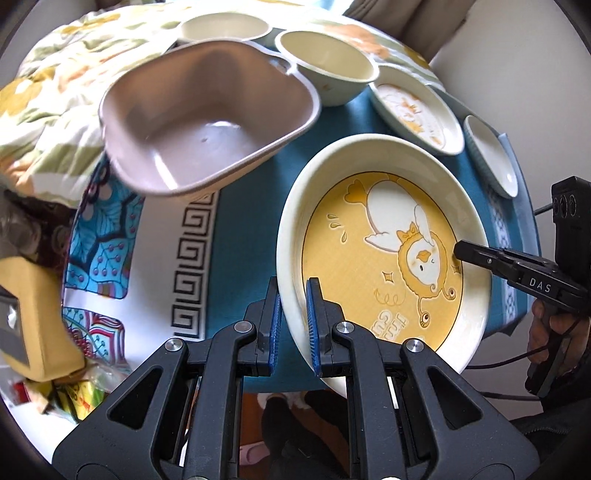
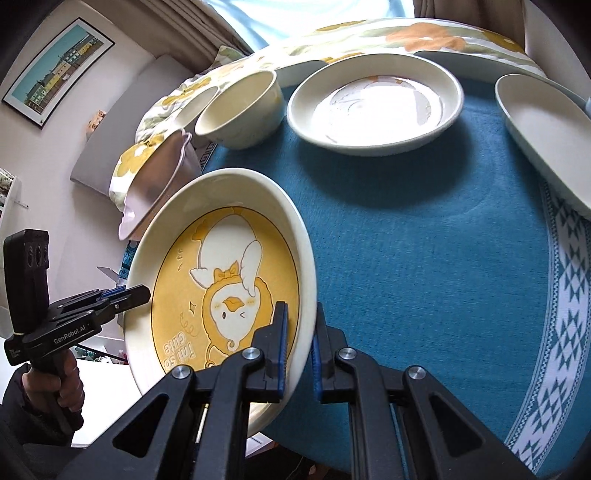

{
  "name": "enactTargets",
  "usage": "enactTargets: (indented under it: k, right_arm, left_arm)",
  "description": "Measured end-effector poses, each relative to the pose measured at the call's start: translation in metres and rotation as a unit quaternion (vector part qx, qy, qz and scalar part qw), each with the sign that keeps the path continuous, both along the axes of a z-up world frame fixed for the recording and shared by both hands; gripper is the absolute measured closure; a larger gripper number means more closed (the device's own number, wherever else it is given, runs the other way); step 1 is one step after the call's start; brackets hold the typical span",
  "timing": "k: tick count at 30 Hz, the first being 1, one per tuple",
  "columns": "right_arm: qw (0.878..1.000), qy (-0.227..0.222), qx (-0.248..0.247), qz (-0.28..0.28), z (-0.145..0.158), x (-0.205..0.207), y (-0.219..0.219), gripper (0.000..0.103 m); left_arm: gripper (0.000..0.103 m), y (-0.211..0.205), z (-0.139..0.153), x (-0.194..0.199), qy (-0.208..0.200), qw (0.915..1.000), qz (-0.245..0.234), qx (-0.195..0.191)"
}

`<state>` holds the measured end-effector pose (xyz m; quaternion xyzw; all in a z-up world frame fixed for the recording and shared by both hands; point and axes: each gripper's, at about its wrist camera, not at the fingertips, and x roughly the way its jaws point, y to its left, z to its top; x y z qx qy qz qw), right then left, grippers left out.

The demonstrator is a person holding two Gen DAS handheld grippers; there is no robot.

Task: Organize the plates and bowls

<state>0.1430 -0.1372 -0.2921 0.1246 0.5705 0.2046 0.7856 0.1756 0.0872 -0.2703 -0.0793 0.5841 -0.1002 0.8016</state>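
Both grippers clamp one yellow duck plate (image 1: 384,258) by opposite rims: the left gripper (image 1: 293,295) on one edge, the right gripper (image 2: 299,317) on the other, holding it tilted above the blue tablecloth (image 2: 424,240). A brown square bowl (image 1: 207,122), a cream bowl (image 2: 240,110) and another plate (image 2: 373,107) sit beyond.

A framed picture (image 2: 55,72) hangs above a floral quilt (image 2: 406,35) (yellow-green print).

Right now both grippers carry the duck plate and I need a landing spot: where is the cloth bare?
The teal cloth is bare between the duck plate, the white plate and the patterned border. It is crowded along the far edge, by the cream bowl and pink bowl.
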Motion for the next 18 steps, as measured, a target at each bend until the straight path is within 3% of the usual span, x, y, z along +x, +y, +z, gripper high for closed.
enactTargets:
  k: [6, 18]
  right_arm:
    - [1.0, 0.008, -0.007, 0.01, -0.016, 0.009, 0.02, 0.093]
    - [1.0, -0.003, -0.021, 0.019, -0.015, 0.007, 0.027, 0.093]
  left_arm:
    - [0.093, 0.022, -0.018, 0.007, 0.0, 0.9999, 0.011, 0.001]
    - [0.093, 0.029, -0.019, 0.008, -0.007, 0.9994, 0.025, -0.021]
